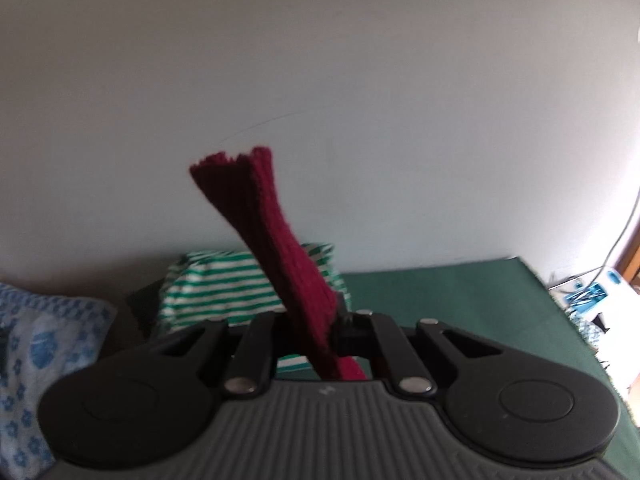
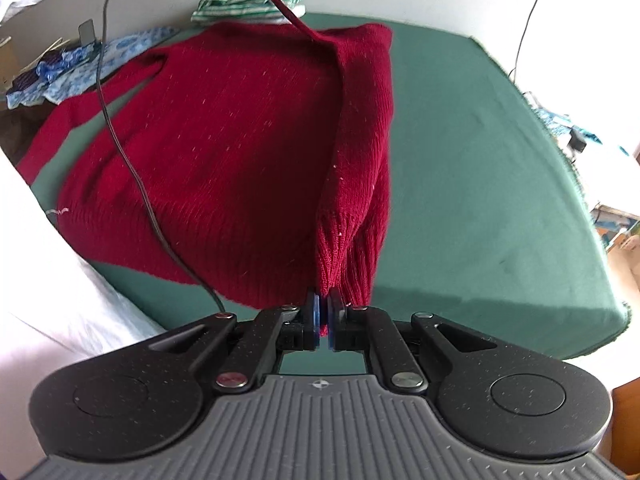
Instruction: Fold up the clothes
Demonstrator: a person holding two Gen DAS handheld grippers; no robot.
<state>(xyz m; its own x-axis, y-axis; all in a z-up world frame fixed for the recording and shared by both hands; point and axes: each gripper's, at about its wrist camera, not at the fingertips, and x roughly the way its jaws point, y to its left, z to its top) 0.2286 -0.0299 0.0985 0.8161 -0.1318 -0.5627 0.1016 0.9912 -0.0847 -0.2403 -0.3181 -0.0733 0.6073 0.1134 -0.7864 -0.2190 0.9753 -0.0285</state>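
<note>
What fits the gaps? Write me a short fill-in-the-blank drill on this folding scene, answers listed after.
1. Both hand-held grippers, left and right, are shut on the ____ sweater.
2. The table is covered in a dark ____ cloth.
3. The folded garment behind the sweater has green and ____ stripes.
4. A thin black ____ hangs across the sweater in the right wrist view.

Missing words: red; green; white; cable

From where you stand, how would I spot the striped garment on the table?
Start at the green table and follow it to the far edge by the white wall. Behind the red sweater lies the striped garment, folded into a small pile. Its green and white stripes set it apart from the blue flowered cloth beside it.
</note>
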